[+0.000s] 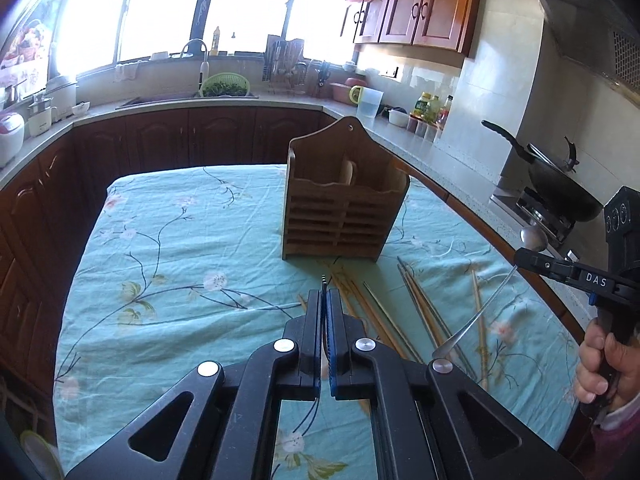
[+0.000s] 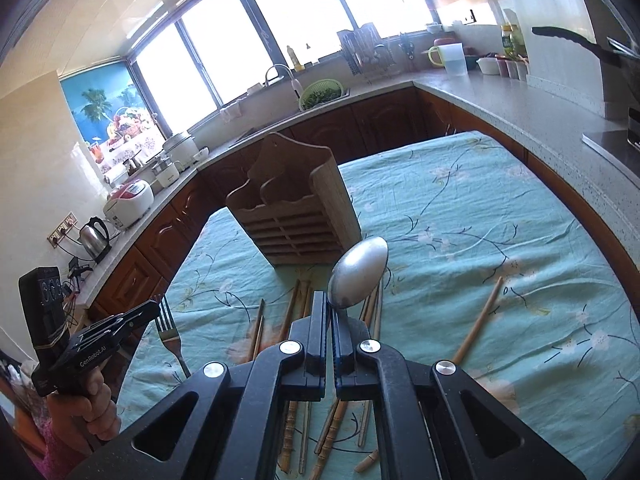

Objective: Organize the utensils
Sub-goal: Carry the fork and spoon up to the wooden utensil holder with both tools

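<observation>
The wooden utensil holder (image 1: 344, 196) stands upright on the floral teal tablecloth (image 1: 172, 240), and everything else is placed from it. The left gripper (image 1: 325, 292) hangs just in front of the holder's slatted face, above the cloth, its jaws clamped on a metal fork (image 2: 170, 330) whose tines poke out past the fingertips (in its own camera only the thin tine tips show at the jaw line). The right gripper (image 2: 331, 312) is to the right of the holder and also raised off the cloth, closed on the neck of a metal spoon (image 2: 360, 272); the bowl stands up beyond the tips and the handle slants down behind. Loose chopsticks (image 1: 416, 304) lie scattered on the cloth in front of the holder, beneath both grippers. One holder compartment shows a pale handle (image 1: 349, 172).
</observation>
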